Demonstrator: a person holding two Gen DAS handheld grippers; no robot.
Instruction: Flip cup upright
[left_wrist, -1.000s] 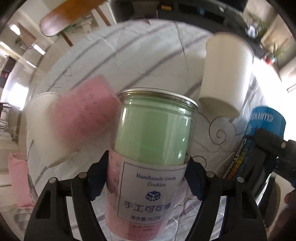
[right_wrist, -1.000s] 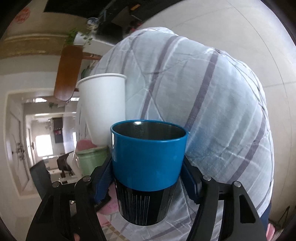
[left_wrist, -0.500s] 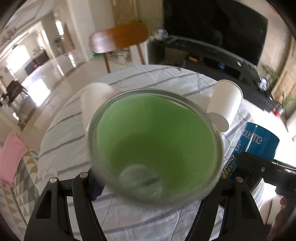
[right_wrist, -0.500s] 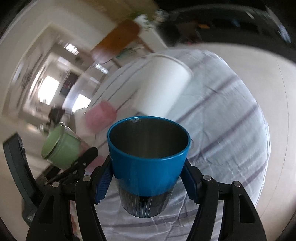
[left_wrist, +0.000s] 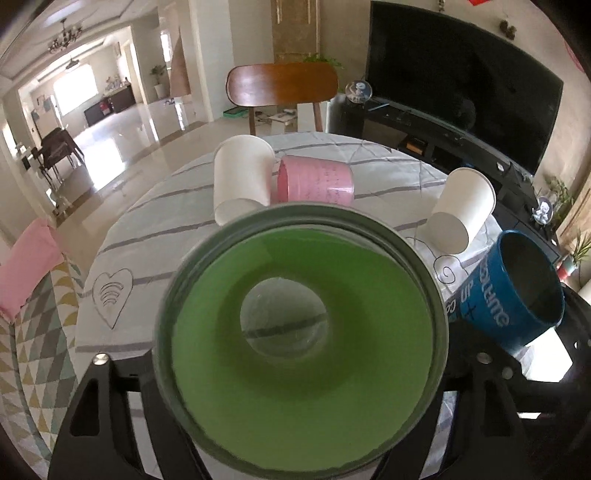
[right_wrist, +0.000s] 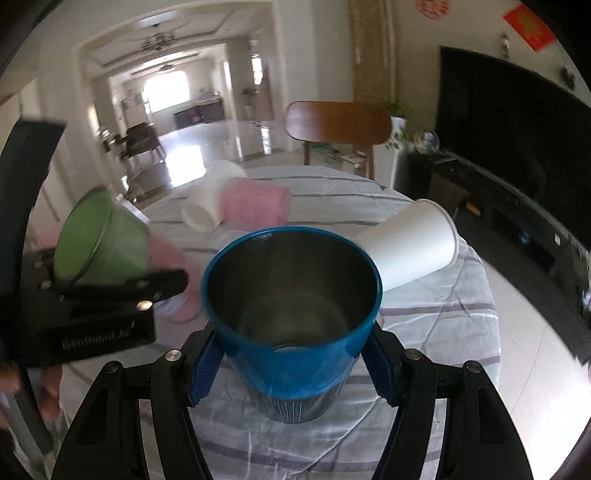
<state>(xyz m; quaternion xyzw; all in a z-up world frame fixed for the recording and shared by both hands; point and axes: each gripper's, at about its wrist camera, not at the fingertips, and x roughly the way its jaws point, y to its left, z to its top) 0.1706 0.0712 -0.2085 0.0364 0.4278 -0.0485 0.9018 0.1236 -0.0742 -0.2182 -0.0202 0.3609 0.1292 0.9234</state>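
Low in the middle of the right wrist view, the blue cup (right_wrist: 291, 310) is held by the right gripper (right_wrist: 291, 363); its blue pads are pressed on both sides of the cup, and the open mouth is turned up toward the camera; the cup is seen again at the right edge of the left wrist view. Filling the middle of the left wrist view, the green jar (left_wrist: 301, 339) is held by the left gripper (left_wrist: 301, 387), with its mouth also faced at the camera. Higher in that frame, on the striped tablecloth (left_wrist: 147, 236), two white paper cups (left_wrist: 240, 177) (left_wrist: 461, 210) and a pink cup (left_wrist: 314, 181) are seen lying on their sides. The turning step seems almost done for both held things; next, each may need to be set down flat on its bottom on a bare bit of cloth, and only then should the claws be opened; the lying cups are yet to be picked up.
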